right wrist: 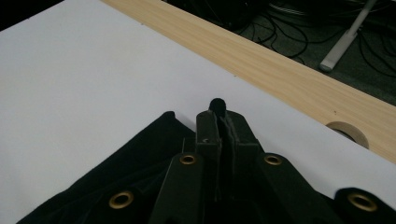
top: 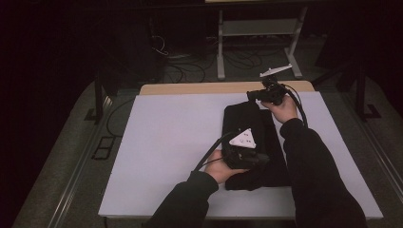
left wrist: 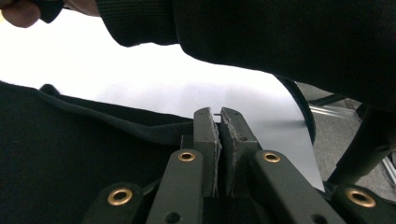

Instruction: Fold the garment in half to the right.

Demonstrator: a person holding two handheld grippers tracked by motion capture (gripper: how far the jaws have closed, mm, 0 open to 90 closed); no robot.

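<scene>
Right tool [right wrist: 219, 122] pinching black cloth's [right wrist: 140, 154] corner

Dim, dark surroundings; brightly lit, glaring white table [top: 166, 142]; soft focus.

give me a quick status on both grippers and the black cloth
Left gripper shut on black cloth near edge. Right gripper shut on its far corner. Cloth folded on white table. Nothing in the way.
</scene>
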